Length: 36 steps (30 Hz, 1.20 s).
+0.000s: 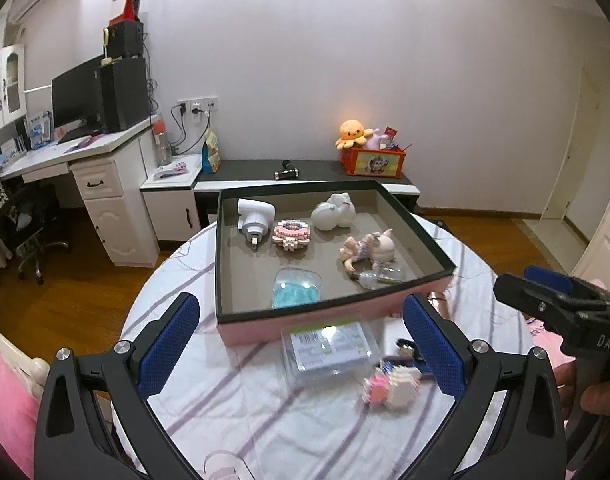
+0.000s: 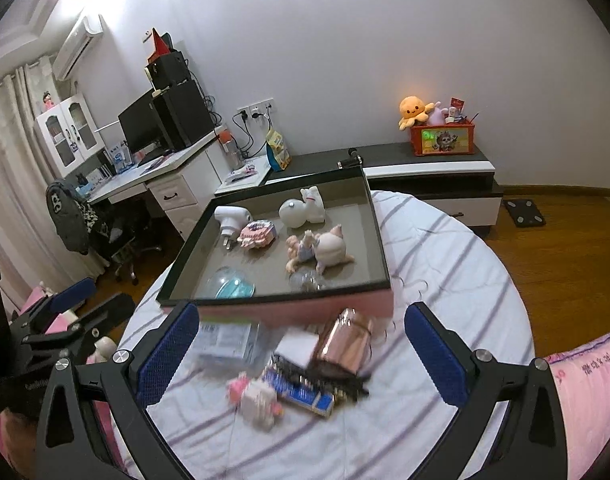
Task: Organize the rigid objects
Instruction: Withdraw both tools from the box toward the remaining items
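Note:
A pink box (image 1: 305,320) with a dark rim and grey floor stands on the round table (image 1: 233,412). Inside lie a white plug adapter (image 1: 253,216), a pink block toy (image 1: 292,234), a white figurine (image 1: 332,212), a pig doll (image 1: 369,250) and a clear blue case (image 1: 296,292). In front of the box lie a clear plastic case (image 1: 329,350), a pink-white block toy (image 2: 253,398), a rose-gold cylinder (image 2: 345,340) and a blue box (image 2: 301,392). My left gripper (image 1: 305,344) is open over the clear case. My right gripper (image 2: 301,344) is open over the pile.
The table wears a white striped cloth. A white desk (image 1: 65,156) with monitor stands left. A low dark cabinet (image 1: 305,172) with a red toy box (image 1: 373,160) lines the wall. A glass rim (image 1: 225,466) sits near the table's front edge. Wooden floor surrounds the table.

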### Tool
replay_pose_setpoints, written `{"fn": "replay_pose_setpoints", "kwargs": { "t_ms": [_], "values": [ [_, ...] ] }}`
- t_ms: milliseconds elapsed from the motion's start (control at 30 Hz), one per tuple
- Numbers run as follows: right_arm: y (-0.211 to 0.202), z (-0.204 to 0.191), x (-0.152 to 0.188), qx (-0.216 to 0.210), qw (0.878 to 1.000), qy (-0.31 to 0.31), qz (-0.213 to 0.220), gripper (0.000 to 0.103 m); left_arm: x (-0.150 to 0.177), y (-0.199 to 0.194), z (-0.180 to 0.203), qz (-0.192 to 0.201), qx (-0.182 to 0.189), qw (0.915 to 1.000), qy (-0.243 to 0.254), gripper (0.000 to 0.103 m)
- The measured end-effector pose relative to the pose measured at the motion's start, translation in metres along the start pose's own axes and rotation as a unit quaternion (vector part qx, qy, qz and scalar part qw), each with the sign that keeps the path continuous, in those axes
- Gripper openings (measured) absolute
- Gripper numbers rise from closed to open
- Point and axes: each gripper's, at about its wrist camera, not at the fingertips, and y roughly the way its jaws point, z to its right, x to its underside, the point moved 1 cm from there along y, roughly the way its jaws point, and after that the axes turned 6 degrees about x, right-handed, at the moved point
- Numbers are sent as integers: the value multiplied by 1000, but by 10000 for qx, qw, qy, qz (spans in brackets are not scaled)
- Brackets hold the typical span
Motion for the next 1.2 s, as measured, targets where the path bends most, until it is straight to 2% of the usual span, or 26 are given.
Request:
{"fn": "replay_pose_setpoints", "kwargs": {
  "t_ms": [367,667,1200],
  "values": [
    [-41,1,34,54,9999,45,133,103,35,-35,15,2,86,9999,-114,103],
    [-54,-16,59,-19,9998,-200,80,103,66,-49,14,-152,80,9995,-256,103],
    [-54,-5,66,107,9999,-112,-11,103,77,-45,16,-278,113,9992,-282,103]
  ]
}}
